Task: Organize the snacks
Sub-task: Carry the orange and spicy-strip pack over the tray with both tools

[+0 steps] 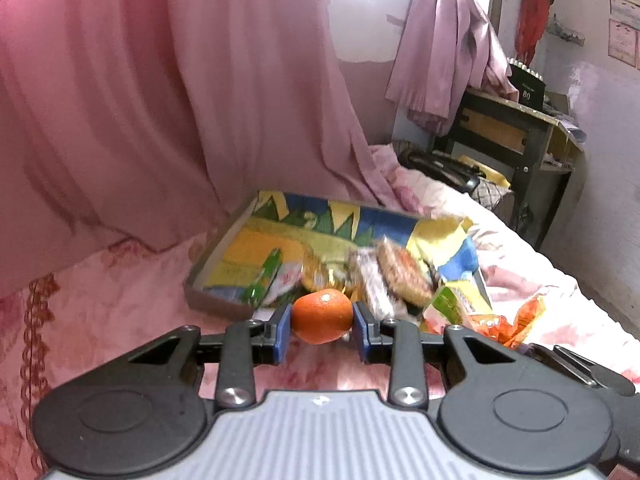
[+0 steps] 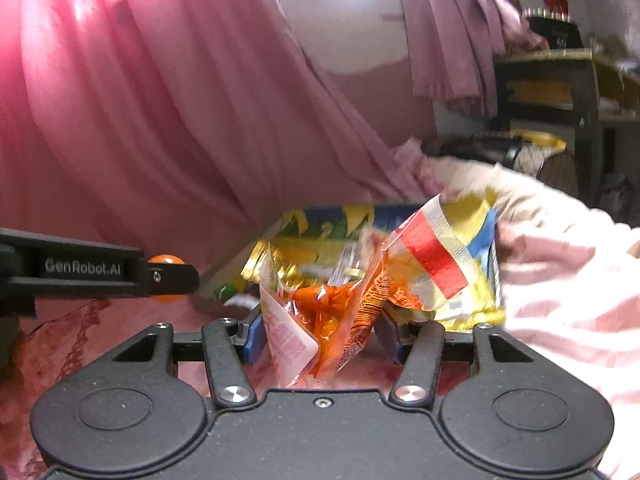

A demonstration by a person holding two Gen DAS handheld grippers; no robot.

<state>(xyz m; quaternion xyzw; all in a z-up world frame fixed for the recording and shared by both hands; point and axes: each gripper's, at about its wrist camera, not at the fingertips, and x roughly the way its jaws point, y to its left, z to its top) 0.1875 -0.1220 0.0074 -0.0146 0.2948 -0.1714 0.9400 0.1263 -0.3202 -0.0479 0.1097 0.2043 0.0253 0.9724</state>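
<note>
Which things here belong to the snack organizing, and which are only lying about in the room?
Belong to the job:
- orange, held in the left gripper
- orange snack packet, held in the right gripper
- colourful tray with snacks in it

Lying about:
- pink curtain
- hanging shirt
- dark table

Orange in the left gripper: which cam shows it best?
Left wrist. There the orange sits centered and whole, clamped between the blue pads of the left gripper. The right wrist view shows only slivers of it behind that gripper's black finger.
</note>
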